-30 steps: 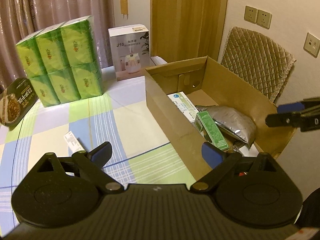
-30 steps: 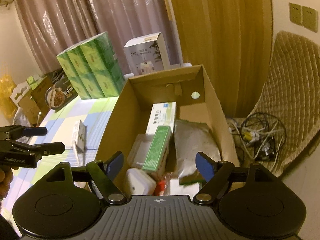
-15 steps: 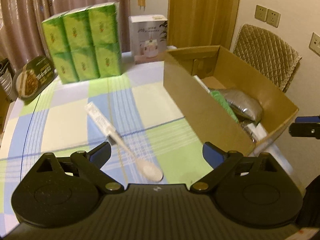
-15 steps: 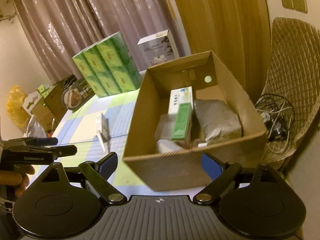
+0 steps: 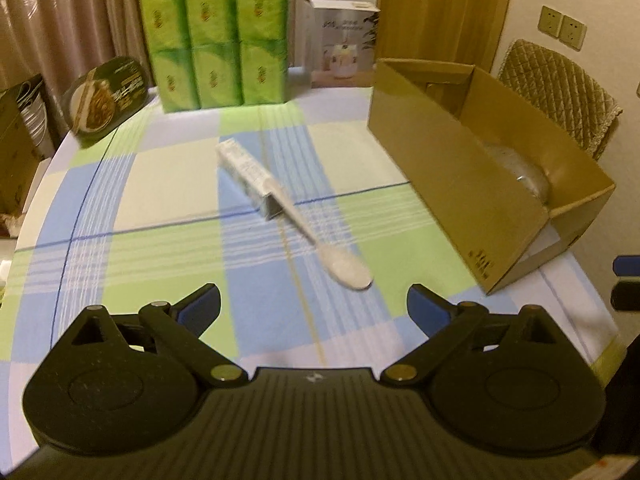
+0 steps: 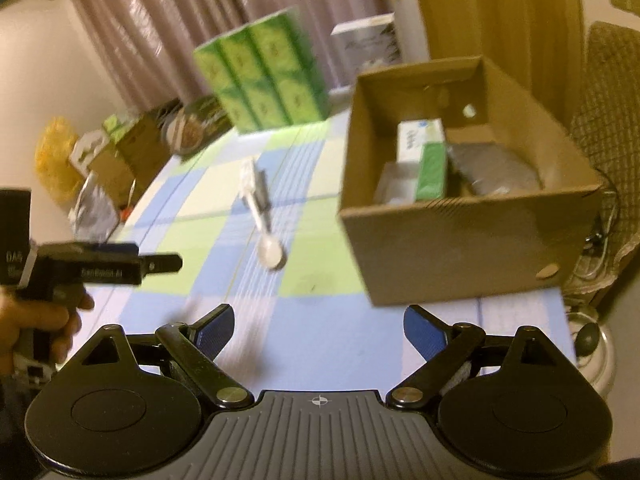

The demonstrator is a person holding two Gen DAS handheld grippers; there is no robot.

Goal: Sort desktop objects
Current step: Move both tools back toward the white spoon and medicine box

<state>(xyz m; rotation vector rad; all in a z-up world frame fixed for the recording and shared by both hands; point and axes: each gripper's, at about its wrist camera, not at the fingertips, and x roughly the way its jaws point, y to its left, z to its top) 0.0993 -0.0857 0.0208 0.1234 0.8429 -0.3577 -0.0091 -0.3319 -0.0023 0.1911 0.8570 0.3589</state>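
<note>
A white spoon (image 5: 304, 228) lies on the checked tablecloth, its handle still inside a narrow white sleeve box (image 5: 244, 172). My left gripper (image 5: 314, 308) hovers open and empty just short of the spoon's bowl. To the right stands an open cardboard box (image 6: 460, 240) holding a green carton (image 6: 432, 170), a white carton (image 6: 420, 138) and a grey pouch (image 6: 500, 172). My right gripper (image 6: 320, 328) is open and empty above the table's near edge, in front of the box. The spoon (image 6: 266, 236) also shows ahead and left of it.
A block of green tissue packs (image 5: 216, 36), a white appliance box (image 5: 344, 48) and a dark food package (image 5: 108, 100) stand along the far edge. A quilted chair (image 5: 560, 92) is behind the cardboard box. A hand (image 6: 40, 320) holds the left gripper (image 6: 176, 266).
Both grippers have drawn back from the cardboard box toward the near table edge. The spoon and its sleeve have come fully into the left view. The right jaws stand slightly wider.
</note>
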